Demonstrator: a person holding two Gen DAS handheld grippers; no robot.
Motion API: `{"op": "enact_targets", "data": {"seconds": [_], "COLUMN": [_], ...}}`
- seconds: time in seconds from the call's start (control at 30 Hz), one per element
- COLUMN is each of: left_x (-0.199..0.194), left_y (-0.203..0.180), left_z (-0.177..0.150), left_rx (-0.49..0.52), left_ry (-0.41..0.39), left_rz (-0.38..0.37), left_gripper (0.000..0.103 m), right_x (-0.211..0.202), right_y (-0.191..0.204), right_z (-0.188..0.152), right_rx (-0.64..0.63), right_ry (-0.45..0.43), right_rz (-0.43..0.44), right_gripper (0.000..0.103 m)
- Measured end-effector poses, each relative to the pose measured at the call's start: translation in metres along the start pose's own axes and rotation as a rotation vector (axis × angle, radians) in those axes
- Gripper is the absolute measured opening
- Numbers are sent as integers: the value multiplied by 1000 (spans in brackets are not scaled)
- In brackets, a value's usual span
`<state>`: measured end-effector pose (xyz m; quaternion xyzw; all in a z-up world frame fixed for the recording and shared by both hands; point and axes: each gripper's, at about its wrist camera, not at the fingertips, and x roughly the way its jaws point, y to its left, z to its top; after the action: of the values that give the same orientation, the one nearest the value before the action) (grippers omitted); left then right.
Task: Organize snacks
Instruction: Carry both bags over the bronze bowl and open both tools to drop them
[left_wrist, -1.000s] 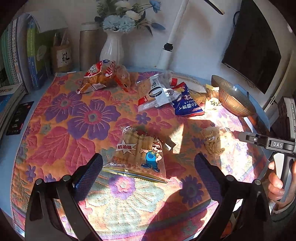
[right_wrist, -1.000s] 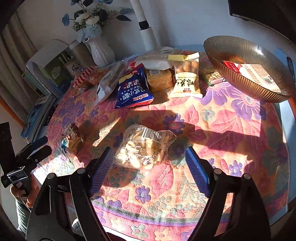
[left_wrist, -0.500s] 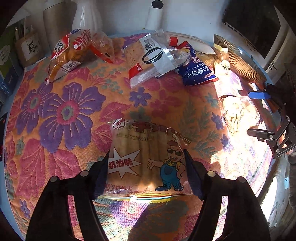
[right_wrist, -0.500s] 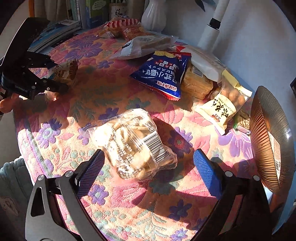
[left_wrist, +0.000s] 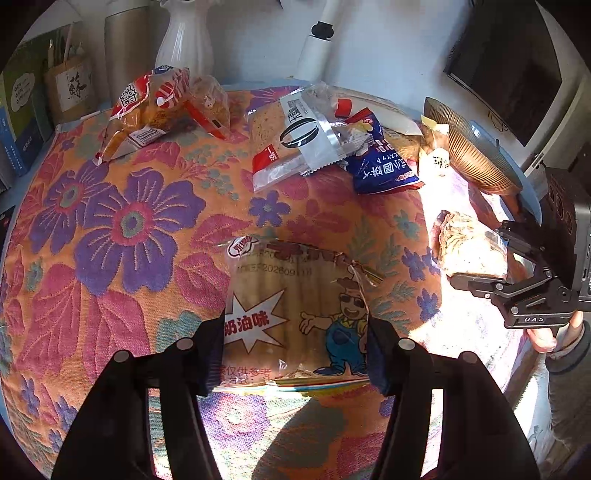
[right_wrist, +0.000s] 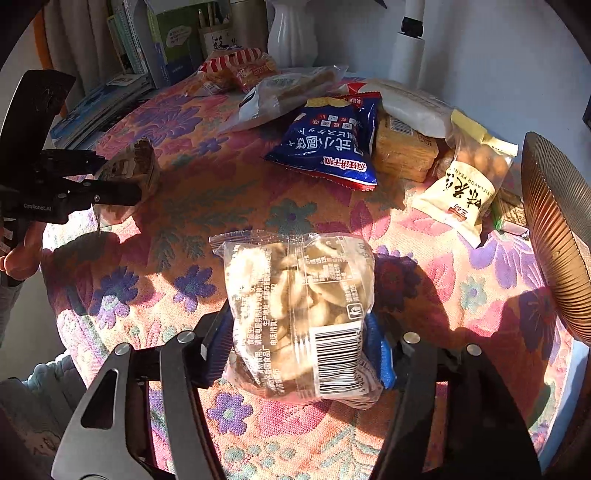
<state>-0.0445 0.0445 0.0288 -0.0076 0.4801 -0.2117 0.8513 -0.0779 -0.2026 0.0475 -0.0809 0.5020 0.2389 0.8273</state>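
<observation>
Snacks lay on the tabletop (left_wrist: 110, 229): left tool (left_wrist: 295, 354) had just clenched a cartoon wafer pack (left_wrist: 295, 306); right tool (right_wrist: 299, 354) had just clenched a barcoded cracker bag (right_wrist: 299, 306); nearby, "FLAVOR PEAN" peanuts (right_wrist: 465, 184).

Both wrist views close, angled down; share floral tablecloth (left_wrist: 122, 221).

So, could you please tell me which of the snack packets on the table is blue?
The blue crisp packet with white lettering, lying among the far pile beside the beige peanut packet; the other packets are clear, red or cream.
</observation>
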Motion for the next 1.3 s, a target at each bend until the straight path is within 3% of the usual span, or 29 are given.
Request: {"op": "enact_targets", "data": {"seconds": [0.17, 0.33, 0.6, 0.67, 0.73, 0.8, 1.0, 1.07, 1.1, 1.13, 1.3], "left_x": [-17, -30, -6, 13, 36, 62, 124, 135, 137, 136, 113], "left_y": [-34, -80, -188, -216, -243, -262, -294, -300, -301, -300, -285], "left_z": [13, 42, 138, 165, 191, 211, 240, 247, 250, 251, 250], "left_rx": [62, 148, 284, 295, 298, 296, 300, 287, 275, 265, 245], "left_ry": [-54, -108, -167, -165, -158, -134, -104, -113, -119, -127, -173], "left_rz": [-21, -59, -189, -206, -201, -217, -227, -215, -220, -230, -255], "left_gripper": [58, 58, 58, 58, 58, 58, 58, 62, 76, 84, 83], "right_x": [-31, -86, -155, -155, -149, -141, -112, -105, -105, -107, -115], "right_y": [-16, -62, -199, -238, -278, -306, -341, -347, -348, -347, -335], "right_z": [-11, -13, -4, -4, -7, -6, 15, 22, 22, 23, 14], "right_rx": [71, 177, 512, 641, 774, 850, 884, 884, 889, 886, 864], "right_ry": [-45, -137, -272, -286, -289, -278, -256, -249, -254, -267, -281], "right_rz": [-34, -110, -319, -279, -175, -154, -164, -172, -179, -185, -159], "right_gripper": [63, 63, 63, 63, 63, 63, 63, 71, 88, 91, 89]}}
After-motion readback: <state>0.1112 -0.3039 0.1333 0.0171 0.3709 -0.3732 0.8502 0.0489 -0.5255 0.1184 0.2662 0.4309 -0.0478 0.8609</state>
